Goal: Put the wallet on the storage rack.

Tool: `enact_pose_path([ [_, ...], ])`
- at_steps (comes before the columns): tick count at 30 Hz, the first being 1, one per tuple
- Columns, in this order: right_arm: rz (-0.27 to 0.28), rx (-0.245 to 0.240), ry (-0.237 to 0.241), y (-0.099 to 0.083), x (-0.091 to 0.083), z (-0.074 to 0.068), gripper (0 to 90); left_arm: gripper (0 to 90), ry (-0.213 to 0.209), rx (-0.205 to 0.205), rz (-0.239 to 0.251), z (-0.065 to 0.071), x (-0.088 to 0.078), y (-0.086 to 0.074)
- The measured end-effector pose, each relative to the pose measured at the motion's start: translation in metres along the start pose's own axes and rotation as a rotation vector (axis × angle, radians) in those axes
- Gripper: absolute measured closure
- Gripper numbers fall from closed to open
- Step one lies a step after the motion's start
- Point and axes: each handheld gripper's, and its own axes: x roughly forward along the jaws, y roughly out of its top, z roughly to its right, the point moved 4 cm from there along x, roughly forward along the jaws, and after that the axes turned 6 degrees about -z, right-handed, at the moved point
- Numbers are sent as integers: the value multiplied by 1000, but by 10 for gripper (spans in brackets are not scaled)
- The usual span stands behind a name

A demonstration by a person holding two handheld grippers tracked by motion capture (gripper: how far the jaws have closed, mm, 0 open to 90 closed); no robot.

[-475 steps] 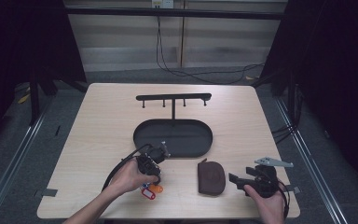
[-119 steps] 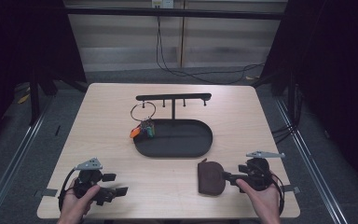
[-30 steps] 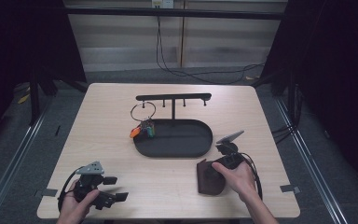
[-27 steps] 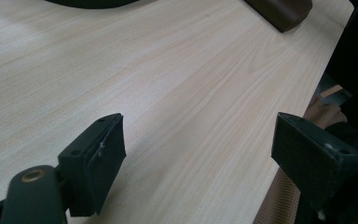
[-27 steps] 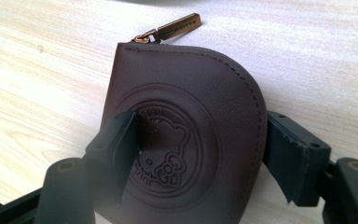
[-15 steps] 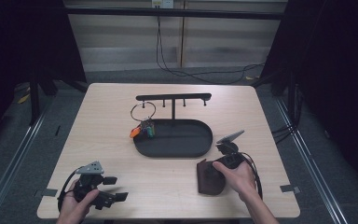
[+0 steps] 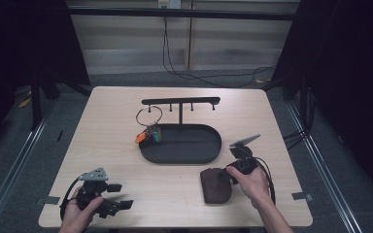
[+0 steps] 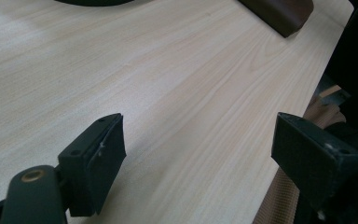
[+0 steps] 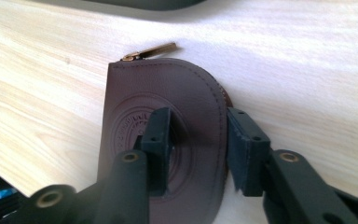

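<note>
The right gripper [image 9: 198, 151] has just been closing its jaws on the brown leather pouch [image 9: 168, 140], one pad on its embossed face, the other at its curved edge, so it is pinching that edge. Such a shallow bite could slip as the pouch lifts. Beyond lies the black tray [image 7: 182, 144]. The left gripper [image 8: 198, 154] rests wide open, empty.

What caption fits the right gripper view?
Right gripper fingers have just been closing around the brown zip pouch lying on the wooden table.
</note>
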Motion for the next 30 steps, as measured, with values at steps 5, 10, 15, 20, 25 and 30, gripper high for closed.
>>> enact_pose_path([
  [5, 2, -8, -24, 1, -1, -2, 715, 174, 1, -2, 1, 0, 0, 0],
  [10, 14, -38, -27, 3, -13, -10, 797, 174, 0, -1, 2, -1, 0, 0],
  [15, 8, -63, -36, 5, -18, -18, 812, 174, -4, -4, 0, 0, 0, 0],
  [20, 3, -84, -55, 5, -25, -23, 822, 174, -4, -1, 3, -1, 0, 1],
  [25, -2, -96, -74, 5, -30, -27, 827, 174, -4, -1, 4, -1, 0, 1],
  [30, -2, -110, -100, 3, -34, -30, 831, 174, -5, 1, 3, -1, 0, 1],
])
